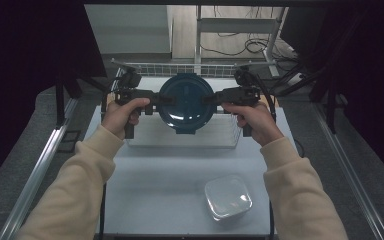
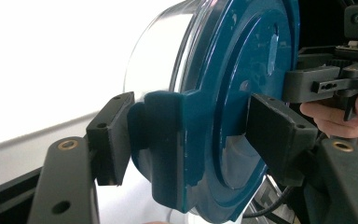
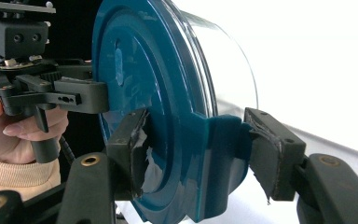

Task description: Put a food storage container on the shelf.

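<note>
The round clear container with a dark blue clip-on lid [image 1: 186, 102] hangs in the air between the two grippers, above a wire rack [image 1: 180, 132] at the far half of the white table [image 1: 165, 185]. The left gripper [image 1: 152, 99] is clamped on the lid's left clip tab, the right gripper [image 1: 215, 97] on the opposite tab, each with one jaw on the lid face and one behind the tab. The lid faces up toward the high camera, so the container's axis runs down and away. The table is bare near the person, apart from a square clear plastic container [image 1: 228, 197] near the right front edge.
</note>
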`<state>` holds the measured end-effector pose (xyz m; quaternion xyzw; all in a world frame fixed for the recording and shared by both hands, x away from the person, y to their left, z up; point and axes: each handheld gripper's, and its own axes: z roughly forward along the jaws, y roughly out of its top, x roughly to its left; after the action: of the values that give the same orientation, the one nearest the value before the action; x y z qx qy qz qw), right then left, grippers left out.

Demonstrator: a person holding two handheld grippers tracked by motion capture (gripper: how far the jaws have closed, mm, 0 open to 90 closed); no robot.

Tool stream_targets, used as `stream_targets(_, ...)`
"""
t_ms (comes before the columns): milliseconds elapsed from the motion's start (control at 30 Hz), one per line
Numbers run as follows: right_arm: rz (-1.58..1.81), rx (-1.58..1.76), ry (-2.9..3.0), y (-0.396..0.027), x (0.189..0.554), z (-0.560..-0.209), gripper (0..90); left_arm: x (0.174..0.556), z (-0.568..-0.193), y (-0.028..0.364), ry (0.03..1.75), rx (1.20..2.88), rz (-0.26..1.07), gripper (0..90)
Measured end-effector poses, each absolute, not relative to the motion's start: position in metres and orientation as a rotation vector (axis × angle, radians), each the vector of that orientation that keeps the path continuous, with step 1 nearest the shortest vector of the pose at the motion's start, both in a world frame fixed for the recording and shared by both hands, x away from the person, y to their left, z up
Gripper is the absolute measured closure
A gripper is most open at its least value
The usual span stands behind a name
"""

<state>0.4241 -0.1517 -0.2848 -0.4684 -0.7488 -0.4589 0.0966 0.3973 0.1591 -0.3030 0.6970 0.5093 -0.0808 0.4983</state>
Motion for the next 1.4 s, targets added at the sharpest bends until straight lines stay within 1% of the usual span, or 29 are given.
stream_targets(500,-1.382,-1.364,-2.227,-0.143,0.450,-0.264,41.9,0.420,-0.283,0.168,1.233,1.675,-0.172,34.1)
stream_targets(767,-1.372,-1.371,-2.217,-0.140,0.472,-0.261,41.9,0.444,-0.280,0.171,1.246,1.686,-0.187,33.9)
stream_targets(1133,-1.331,-1.388,-2.195,-0.135,0.496,-0.280,41.8,0.467,-0.299,0.175,1.280,1.686,-0.222,33.5)
stream_targets(1333,-1.333,-1.413,-2.129,-0.140,0.507,-0.288,42.0,0.474,-0.303,0.174,1.289,1.660,-0.223,34.2)
stream_targets(1400,-1.335,-1.434,-2.094,-0.141,0.510,-0.290,41.7,0.479,-0.306,0.174,1.305,1.630,-0.245,34.4)
